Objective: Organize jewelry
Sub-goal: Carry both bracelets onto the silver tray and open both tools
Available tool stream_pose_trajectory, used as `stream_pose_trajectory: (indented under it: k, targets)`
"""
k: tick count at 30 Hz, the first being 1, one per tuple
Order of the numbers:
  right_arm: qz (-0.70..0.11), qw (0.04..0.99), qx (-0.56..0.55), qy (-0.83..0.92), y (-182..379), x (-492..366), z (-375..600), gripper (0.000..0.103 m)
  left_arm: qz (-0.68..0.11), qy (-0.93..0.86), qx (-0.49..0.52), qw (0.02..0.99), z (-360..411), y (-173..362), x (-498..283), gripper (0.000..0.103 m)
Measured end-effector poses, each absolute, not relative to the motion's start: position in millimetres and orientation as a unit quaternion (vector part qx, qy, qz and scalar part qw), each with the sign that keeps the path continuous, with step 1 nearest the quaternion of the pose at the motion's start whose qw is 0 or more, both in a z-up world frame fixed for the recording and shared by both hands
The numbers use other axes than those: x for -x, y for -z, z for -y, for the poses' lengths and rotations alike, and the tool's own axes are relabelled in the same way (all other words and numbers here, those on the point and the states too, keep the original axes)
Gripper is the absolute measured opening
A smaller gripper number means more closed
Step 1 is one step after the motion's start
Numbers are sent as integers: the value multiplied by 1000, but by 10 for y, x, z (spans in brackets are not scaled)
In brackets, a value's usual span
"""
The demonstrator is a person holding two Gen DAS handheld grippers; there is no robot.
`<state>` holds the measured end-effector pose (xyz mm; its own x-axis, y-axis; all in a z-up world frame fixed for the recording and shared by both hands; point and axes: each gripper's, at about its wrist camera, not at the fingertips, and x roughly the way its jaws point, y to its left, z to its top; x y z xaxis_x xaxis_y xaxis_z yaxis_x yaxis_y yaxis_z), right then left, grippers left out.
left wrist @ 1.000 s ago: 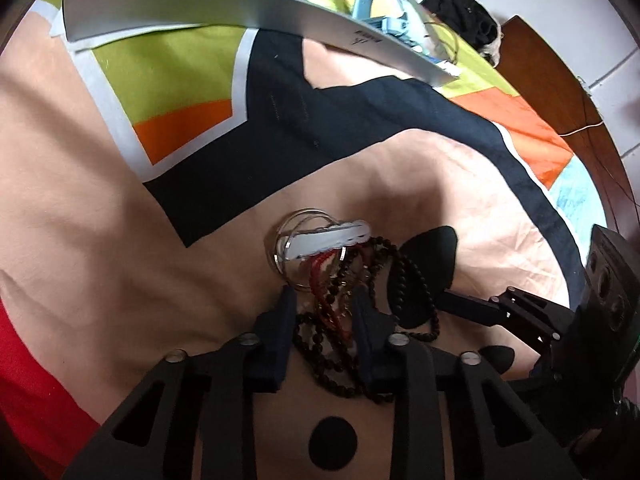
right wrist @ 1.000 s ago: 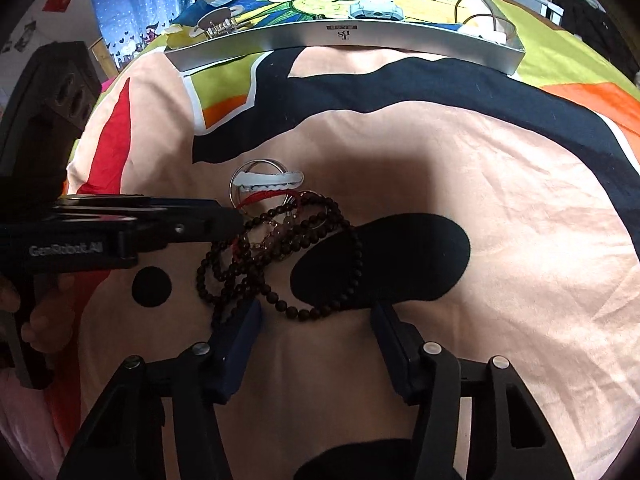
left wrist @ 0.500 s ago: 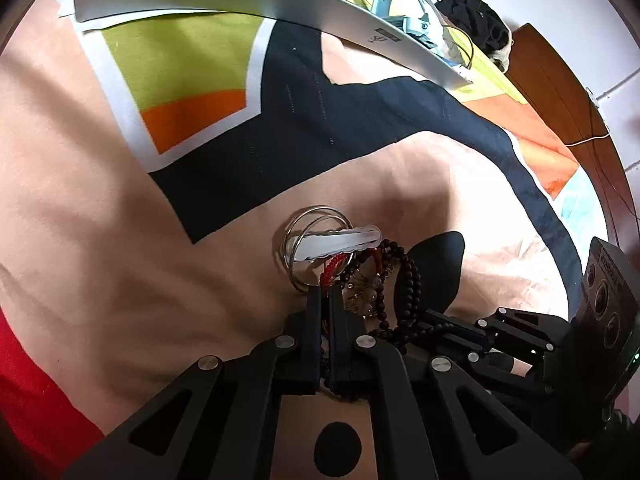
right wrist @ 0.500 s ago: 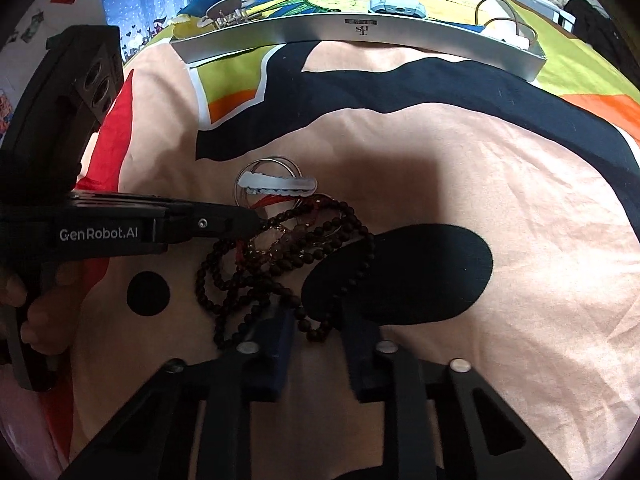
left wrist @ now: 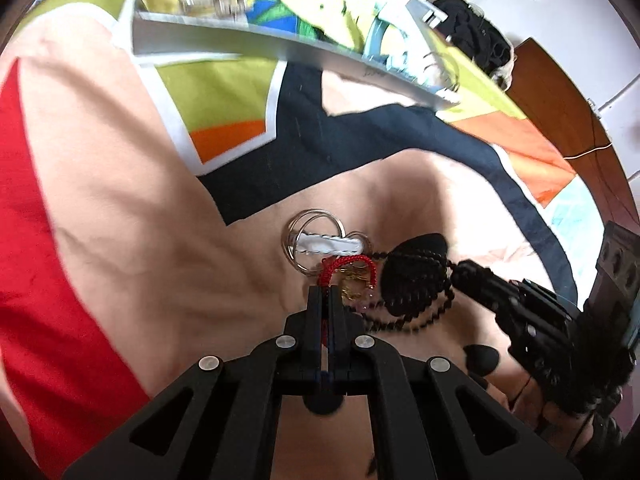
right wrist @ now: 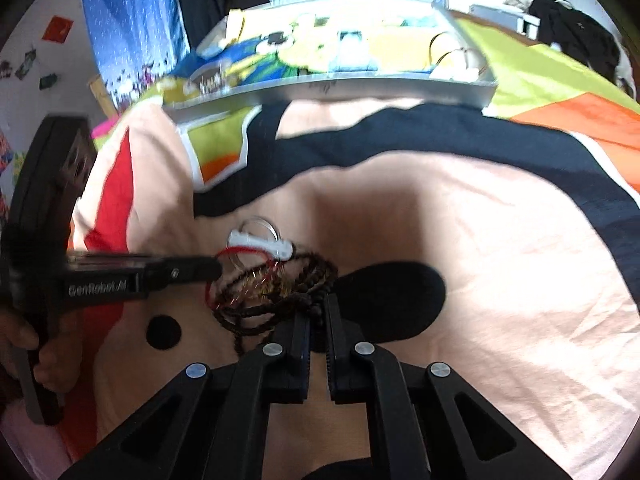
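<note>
Early in the job, by the look of it: most of the jewelry unsorted in one tangle on the bedspread (left wrist: 120,216), near the middle of the scene, well short of the tray (right wrist: 332,90) at the far side.

Left gripper (left wrist: 325,294) with fingers closed tight on the red cord bracelet (left wrist: 350,266), pinched at its near end. Just beyond that, silver hoops (left wrist: 312,220) and a white clip (left wrist: 330,245), all knotted in with a gold chain (left wrist: 354,280).

Further right, right gripper (right wrist: 318,314) with fingers narrowed onto the dark bead strand (right wrist: 280,302), a thin slot left between them. Both grips on the same clump, so likely a pulling-apart step, not yet a placing one.

In the tray, a few pieces already lying: some hoops at its right end, blurred items at its left. Left to do, apparently: separating the tangle, then carrying each piece across to the tray.
</note>
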<state>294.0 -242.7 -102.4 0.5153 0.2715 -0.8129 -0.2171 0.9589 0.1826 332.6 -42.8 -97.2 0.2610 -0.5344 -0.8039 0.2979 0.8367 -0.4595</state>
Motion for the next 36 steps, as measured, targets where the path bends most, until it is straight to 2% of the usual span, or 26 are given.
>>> stream_pose_trajectory:
  k: [7,11,22,29,36]
  targets:
    - [-426,892,-40,-146,720,-2860,2365,6,-514,258,110,811,325,578,-3221,0]
    - [-391,907,-28,-155,352,-2831,2396,6,-494,250,111,826,316,300,-3306,0]
    - [-351,919,7,-179,-622,-3606,2312,6,-406,202,95,886,282,-493,-4217,0]
    - [-340,923,-6,-179,-850,-4661,2044,6,-393,168,125,896,129,-453,-4964,0]
    - [-363,916,-20,-170,-532,-5557,1842,6,-414,146,119,891,47,-85,-5545,0]
